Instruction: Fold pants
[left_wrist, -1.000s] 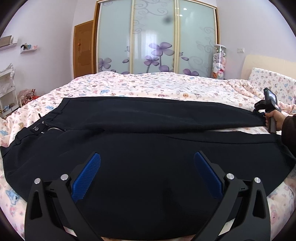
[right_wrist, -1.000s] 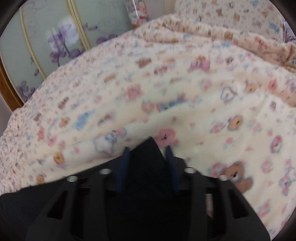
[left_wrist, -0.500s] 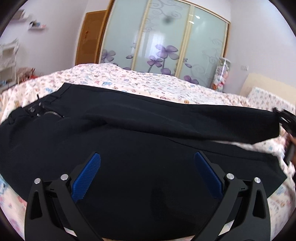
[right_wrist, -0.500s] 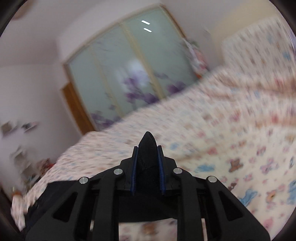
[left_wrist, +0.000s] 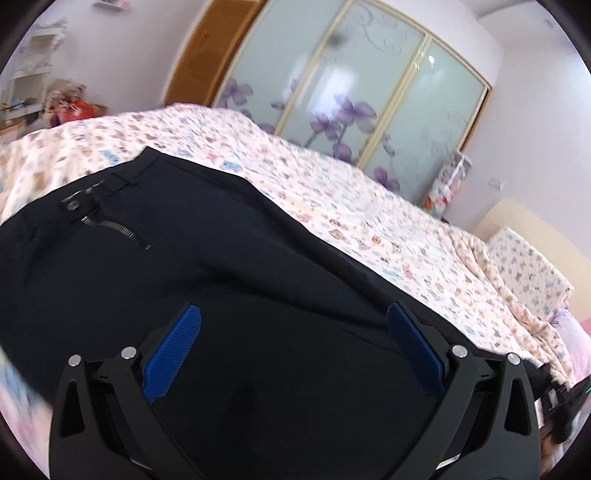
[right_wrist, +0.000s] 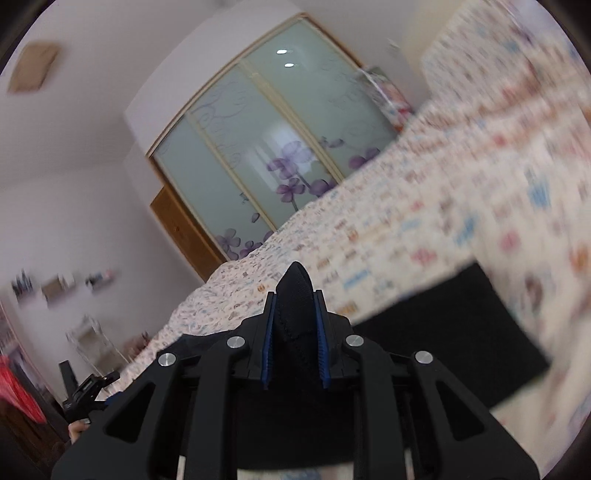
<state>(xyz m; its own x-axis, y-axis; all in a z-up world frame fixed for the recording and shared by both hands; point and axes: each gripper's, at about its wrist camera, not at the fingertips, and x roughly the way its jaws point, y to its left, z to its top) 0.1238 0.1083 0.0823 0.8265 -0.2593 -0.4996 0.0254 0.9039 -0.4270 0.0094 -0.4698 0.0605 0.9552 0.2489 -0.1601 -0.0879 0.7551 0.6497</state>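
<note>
- Black pants sprawl across the bed, long axis from the waistband and zipper at left toward lower right.
- Left claw gapes wide over them, nothing pinched.
- Right claw clamps a fabric fold.
- Wardrobe beyond.

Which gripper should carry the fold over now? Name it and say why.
Right. The right gripper is shut on a pinch of the black pants, while the left gripper hangs open above the fabric, holding nothing.
</note>
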